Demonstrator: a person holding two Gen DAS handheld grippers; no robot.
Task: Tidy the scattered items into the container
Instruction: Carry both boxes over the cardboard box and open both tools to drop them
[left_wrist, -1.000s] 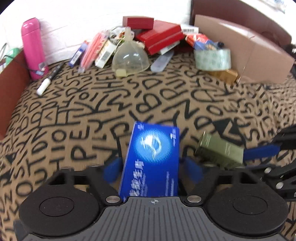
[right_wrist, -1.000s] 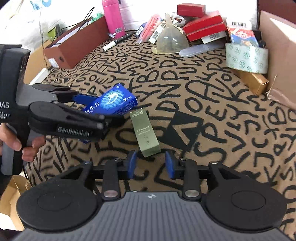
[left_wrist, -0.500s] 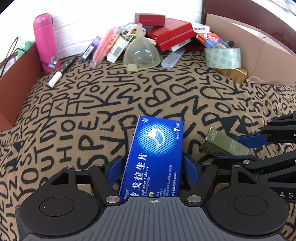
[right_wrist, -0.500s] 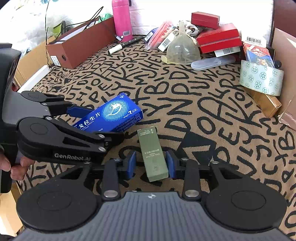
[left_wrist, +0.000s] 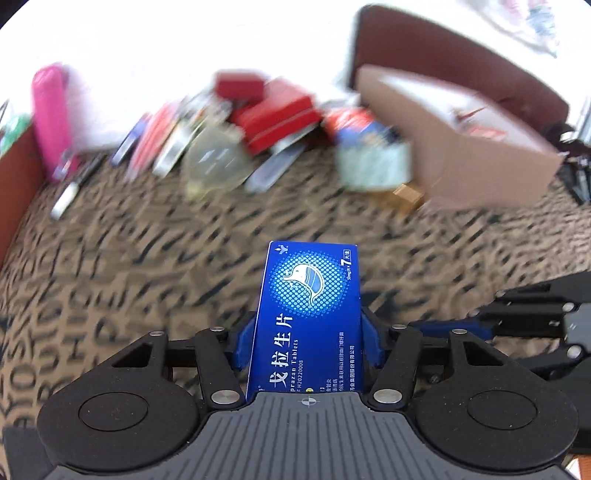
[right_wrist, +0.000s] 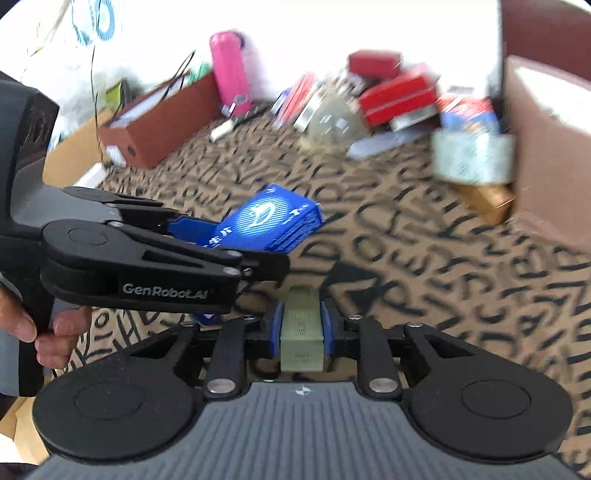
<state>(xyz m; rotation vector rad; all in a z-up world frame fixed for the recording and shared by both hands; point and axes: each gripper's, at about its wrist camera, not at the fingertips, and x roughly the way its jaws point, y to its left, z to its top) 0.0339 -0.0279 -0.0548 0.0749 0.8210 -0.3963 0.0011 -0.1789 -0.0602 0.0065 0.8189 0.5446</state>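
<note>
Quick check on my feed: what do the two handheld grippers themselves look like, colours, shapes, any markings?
Both match: the left gripper and right gripper have blue finger pads, black linkage arms with silver pivot pins, two round black discs and a ribbed grey housing. The right wrist view shows white "GenRobot.AI" lettering on the left one's side and its grey-black handle.

Left hand-held gripper (left_wrist: 306, 343): black linkage arms, silver pivot screws, blue finger pads (left_wrist: 242, 345), grey ribbed housing with a small crosshair mark, two round black discs flanking it. Right hand-held gripper (right_wrist: 302, 325): same build. Seen side-on in the right wrist view, the left unit carries white "GenRobot.AI" lettering and a grey-black handle.
</note>
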